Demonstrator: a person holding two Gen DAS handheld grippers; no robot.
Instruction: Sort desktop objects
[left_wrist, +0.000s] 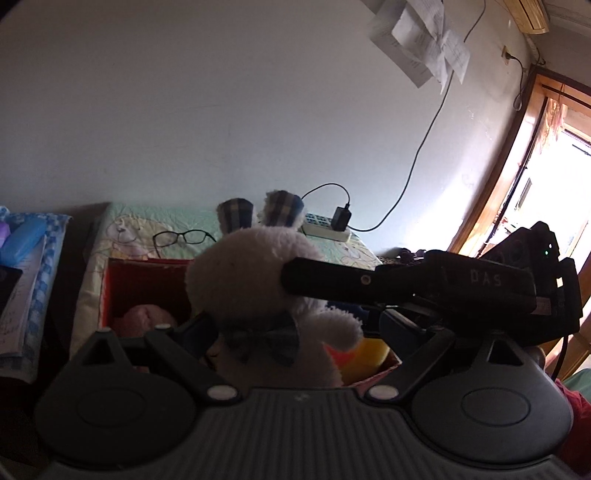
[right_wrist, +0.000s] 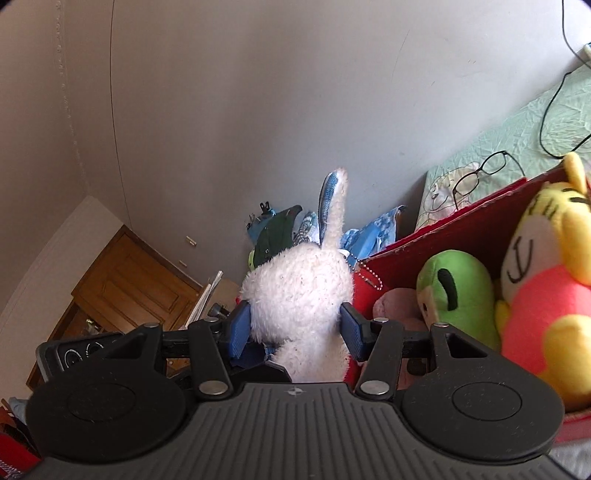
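Note:
A white plush bunny (left_wrist: 243, 273) with plaid ears and a plaid bow tie hangs over a red box (left_wrist: 105, 295). My right gripper (right_wrist: 295, 325) is shut on the bunny's head (right_wrist: 295, 291), with a blue pad pressed in on each side. In the left wrist view one of its black fingers (left_wrist: 332, 282) lies across the head. My left gripper (left_wrist: 295, 332) stands open around the bunny's body, its pads wider apart than the plush. The box (right_wrist: 443, 236) holds a green plush (right_wrist: 458, 291), a yellow tiger plush (right_wrist: 546, 295) and a pink plush (right_wrist: 395, 302).
Black glasses (left_wrist: 181, 238) lie on the pale green cloth behind the box. A power strip (left_wrist: 325, 225) with a charger sits by the wall. A blue case (left_wrist: 22, 236) rests on papers at the left. Clothes (right_wrist: 280, 229) and a wooden cabinet (right_wrist: 129, 280) lie beyond.

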